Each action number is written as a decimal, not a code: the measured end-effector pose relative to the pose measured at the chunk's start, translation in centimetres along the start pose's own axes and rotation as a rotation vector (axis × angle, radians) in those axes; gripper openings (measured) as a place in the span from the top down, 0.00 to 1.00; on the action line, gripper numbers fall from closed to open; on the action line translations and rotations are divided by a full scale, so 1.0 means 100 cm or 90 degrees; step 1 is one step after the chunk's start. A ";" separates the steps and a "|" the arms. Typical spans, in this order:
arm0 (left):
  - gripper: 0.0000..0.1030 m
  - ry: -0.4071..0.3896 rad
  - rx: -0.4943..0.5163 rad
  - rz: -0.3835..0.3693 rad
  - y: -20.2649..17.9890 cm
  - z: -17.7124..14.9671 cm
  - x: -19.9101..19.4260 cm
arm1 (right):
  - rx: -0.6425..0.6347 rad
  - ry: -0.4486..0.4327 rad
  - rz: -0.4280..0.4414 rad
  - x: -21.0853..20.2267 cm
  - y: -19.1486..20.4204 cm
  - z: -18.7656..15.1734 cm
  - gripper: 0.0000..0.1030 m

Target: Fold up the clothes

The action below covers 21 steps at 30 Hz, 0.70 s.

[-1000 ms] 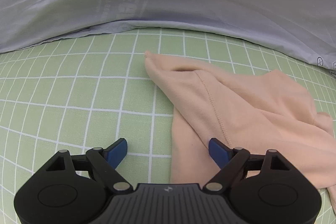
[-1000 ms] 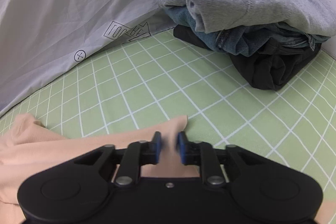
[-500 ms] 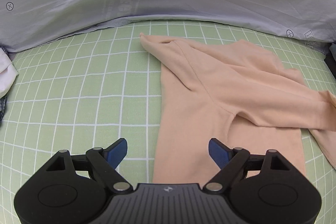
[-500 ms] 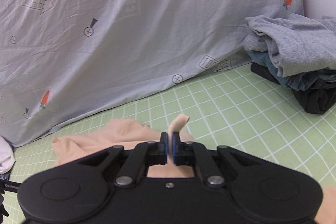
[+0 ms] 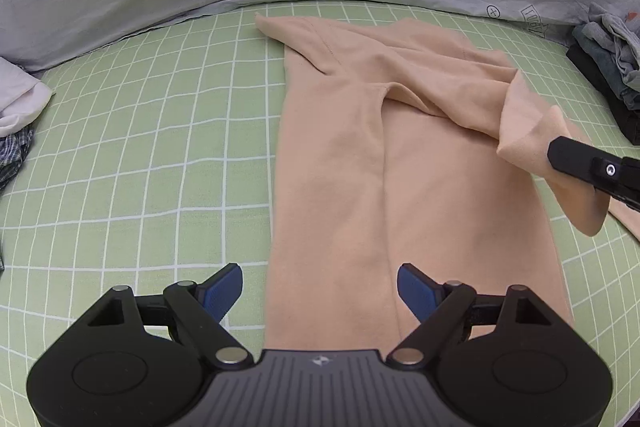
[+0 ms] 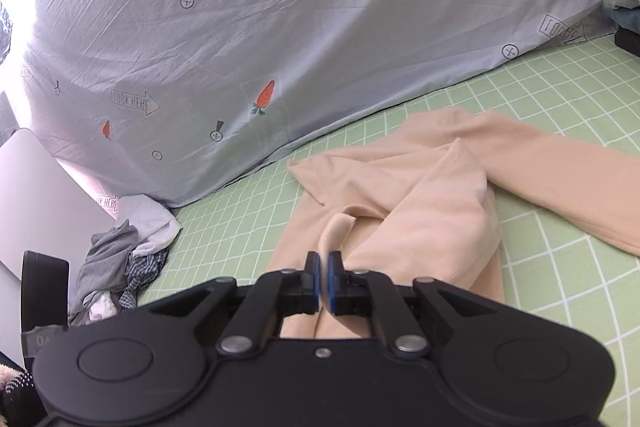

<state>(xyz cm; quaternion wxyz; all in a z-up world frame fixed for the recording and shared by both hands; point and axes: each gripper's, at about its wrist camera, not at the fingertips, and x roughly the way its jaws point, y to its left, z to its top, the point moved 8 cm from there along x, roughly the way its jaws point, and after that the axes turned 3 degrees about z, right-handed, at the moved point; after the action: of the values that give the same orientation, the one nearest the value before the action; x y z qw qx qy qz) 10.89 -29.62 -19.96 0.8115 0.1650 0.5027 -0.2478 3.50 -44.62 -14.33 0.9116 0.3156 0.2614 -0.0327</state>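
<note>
Peach top (image 5: 340, 167): soft, light, limp; best taken at hem or cuff; right gripper (image 6: 324, 283) pinches sleeve end (image 6: 336, 231); left gripper (image 5: 320, 287) wide, empty.

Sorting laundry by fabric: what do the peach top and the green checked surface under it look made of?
Peach top: soft matte knit, probably cotton jersey; it drapes limply and shows stitched seams. Green checked sheet: thin woven cotton or blend, by its flat printed grid.

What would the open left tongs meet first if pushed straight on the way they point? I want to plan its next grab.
Most likely the peach garment, lying flat on the green checked sheet right ahead of the left tongs; how far below is unclear.
</note>
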 end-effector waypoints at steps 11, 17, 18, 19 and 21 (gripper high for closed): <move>0.17 0.000 -0.011 -0.006 0.020 -0.040 -0.026 | -0.023 0.038 0.069 0.000 0.055 -0.044 0.96; 0.17 0.008 -0.008 -0.008 0.030 -0.056 -0.033 | -0.009 0.089 0.077 0.010 0.069 -0.075 0.96; 0.17 0.010 -0.006 -0.008 0.032 -0.059 -0.033 | -0.004 0.095 0.077 0.012 0.070 -0.080 0.96; 0.17 0.013 -0.004 -0.008 0.033 -0.061 -0.033 | 0.000 0.101 0.077 0.013 0.071 -0.085 0.96; 0.17 0.019 0.000 -0.008 0.036 -0.067 -0.033 | 0.005 0.114 0.075 0.015 0.074 -0.096 0.95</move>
<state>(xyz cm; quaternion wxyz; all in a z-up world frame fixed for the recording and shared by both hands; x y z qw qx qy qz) 6.79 -22.46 -19.84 0.8026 0.1656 0.5156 -0.2502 2.11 -32.91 -17.32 0.8834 0.3359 0.3231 0.0481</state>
